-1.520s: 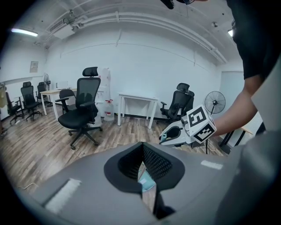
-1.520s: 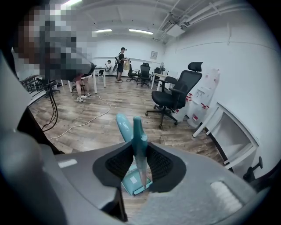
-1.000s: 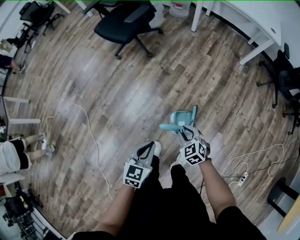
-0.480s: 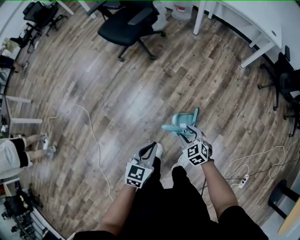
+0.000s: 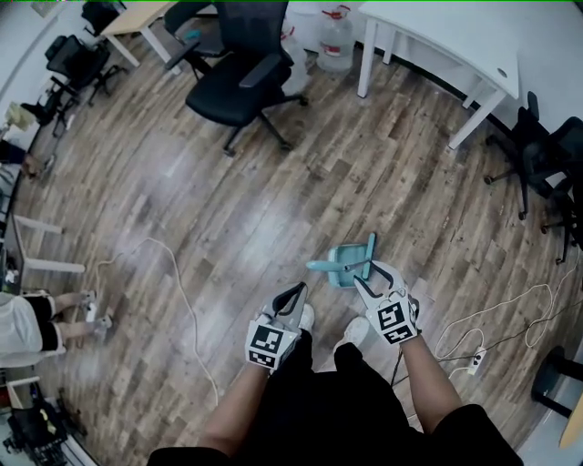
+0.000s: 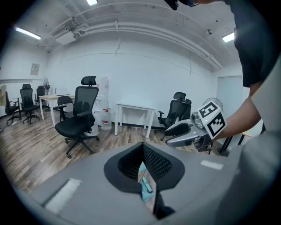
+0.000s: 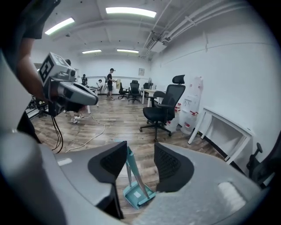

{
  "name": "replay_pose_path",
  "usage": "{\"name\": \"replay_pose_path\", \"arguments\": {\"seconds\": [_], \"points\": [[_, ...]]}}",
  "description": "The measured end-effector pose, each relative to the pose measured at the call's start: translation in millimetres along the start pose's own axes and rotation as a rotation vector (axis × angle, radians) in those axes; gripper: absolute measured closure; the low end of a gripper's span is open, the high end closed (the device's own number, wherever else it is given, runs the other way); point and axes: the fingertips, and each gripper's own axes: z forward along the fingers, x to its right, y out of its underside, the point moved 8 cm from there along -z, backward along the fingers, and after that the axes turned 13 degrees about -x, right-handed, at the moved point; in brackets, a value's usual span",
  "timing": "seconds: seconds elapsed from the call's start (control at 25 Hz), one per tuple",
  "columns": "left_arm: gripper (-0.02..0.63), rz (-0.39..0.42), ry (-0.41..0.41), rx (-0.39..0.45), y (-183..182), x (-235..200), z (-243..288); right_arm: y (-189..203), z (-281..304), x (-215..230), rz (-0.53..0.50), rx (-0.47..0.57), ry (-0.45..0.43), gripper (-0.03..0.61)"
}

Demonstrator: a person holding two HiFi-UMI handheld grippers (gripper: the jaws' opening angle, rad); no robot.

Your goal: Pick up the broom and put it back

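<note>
The teal broom and dustpan set (image 5: 349,267) stands on the wood floor just ahead of my feet. In the right gripper view its pan (image 7: 138,195) rests on the floor and its teal handle (image 7: 130,163) rises into the gap between the jaws, close to the left one. My right gripper (image 5: 375,273) (image 7: 139,156) is open; its jaws have just been opening and neither pad presses on the handle. My left gripper (image 5: 296,293) (image 6: 142,154) hangs beside it, shut and empty. A sliver of teal shows below its closed jaws.
A black office chair (image 5: 241,77) and a white table (image 5: 446,27) stand further off, with more chairs (image 5: 547,155) at the right. A white cable (image 5: 173,273) trails over the floor at left, and a power strip (image 5: 474,355) lies at right. A seated person (image 5: 23,319) is at the left edge.
The right gripper has let go of the teal handle and risen, jaws spread wide. The set stays standing on the floor. The left gripper rose slightly.
</note>
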Motion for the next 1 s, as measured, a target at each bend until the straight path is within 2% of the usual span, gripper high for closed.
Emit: {"name": "replay_pose_path", "arguments": {"seconds": [0.16, 0.36, 0.52, 0.72, 0.84, 1.0], "points": [[0.597, -0.045, 0.036, 0.079, -31, 6, -2, -16, -38, 4, -0.04, 0.065, 0.025, 0.474], [0.597, 0.01, 0.077, 0.176, -66, 21, -7, -38, -83, 7, -0.009, 0.207, 0.067, 0.575], [0.597, 0.067, 0.086, 0.257, -99, 24, -14, -62, -114, 13, 0.047, 0.354, 0.092, 0.575], [0.597, 0.111, 0.076, 0.335, -130, 29, -29, -77, -156, 31, 0.18, 0.485, 0.134, 0.575], [0.597, 0.086, 0.115, 0.389, -147, 30, -40, -84, -168, 39, 0.211, 0.512, 0.117, 0.577], [0.597, 0.116, 0.125, 0.442, -170, 38, -56, -92, -179, 44, 0.211, 0.525, 0.149, 0.577]]}}
